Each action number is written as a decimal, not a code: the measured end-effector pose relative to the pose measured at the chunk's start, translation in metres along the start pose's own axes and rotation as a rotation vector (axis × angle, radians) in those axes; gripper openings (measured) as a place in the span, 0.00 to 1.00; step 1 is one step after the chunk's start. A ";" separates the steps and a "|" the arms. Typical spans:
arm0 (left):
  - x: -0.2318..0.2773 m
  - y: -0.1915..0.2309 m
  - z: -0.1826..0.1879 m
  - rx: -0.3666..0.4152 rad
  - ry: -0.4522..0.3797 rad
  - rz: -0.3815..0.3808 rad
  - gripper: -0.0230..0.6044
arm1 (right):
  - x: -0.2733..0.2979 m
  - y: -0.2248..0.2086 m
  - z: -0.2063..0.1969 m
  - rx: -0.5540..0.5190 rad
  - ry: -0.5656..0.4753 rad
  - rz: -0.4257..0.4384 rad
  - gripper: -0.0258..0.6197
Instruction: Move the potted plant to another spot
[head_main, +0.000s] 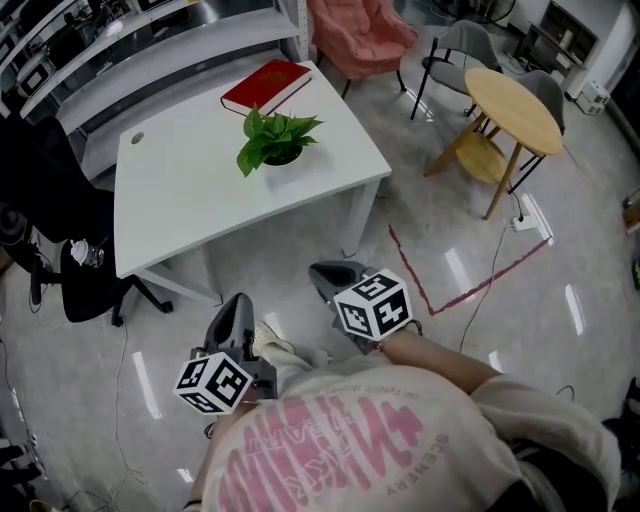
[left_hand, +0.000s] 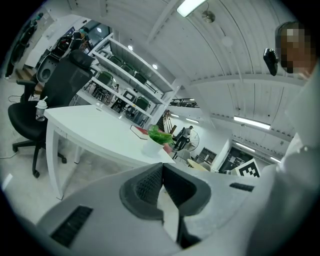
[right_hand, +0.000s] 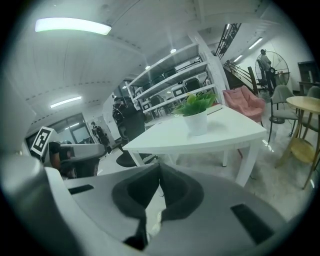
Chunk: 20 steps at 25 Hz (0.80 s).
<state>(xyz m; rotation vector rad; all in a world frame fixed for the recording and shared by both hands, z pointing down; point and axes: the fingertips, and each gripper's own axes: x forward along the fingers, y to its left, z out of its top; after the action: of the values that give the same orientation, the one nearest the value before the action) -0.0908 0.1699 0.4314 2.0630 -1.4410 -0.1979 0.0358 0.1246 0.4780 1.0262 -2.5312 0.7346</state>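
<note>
We hold both tongs low over the floor, well short of the white table (head_main: 180, 200). The left gripper (left_hand: 161, 168) has its jaws pressed together at the tips with nothing between them. The right gripper (right_hand: 160, 169) is closed the same way and is also empty. Neither touches anything. The potted plant (head_main: 277, 142) stands upright in its white pot on the tabletop, toward the far side, near a red book (head_main: 266, 86). Its long axis runs straight up, and its leaves fan outward above the rim.
</note>
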 end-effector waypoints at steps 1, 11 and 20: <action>0.000 0.000 -0.001 0.000 0.003 0.000 0.04 | 0.000 -0.001 -0.001 0.001 0.003 -0.003 0.05; 0.000 0.005 -0.006 0.002 0.020 0.010 0.04 | 0.003 -0.008 -0.010 0.013 0.021 -0.026 0.05; 0.001 0.010 -0.006 -0.008 0.016 0.021 0.04 | 0.003 -0.012 -0.014 0.020 0.040 -0.031 0.05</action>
<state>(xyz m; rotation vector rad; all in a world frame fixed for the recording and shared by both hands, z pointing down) -0.0957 0.1687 0.4416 2.0376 -1.4494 -0.1787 0.0436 0.1235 0.4955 1.0450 -2.4733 0.7647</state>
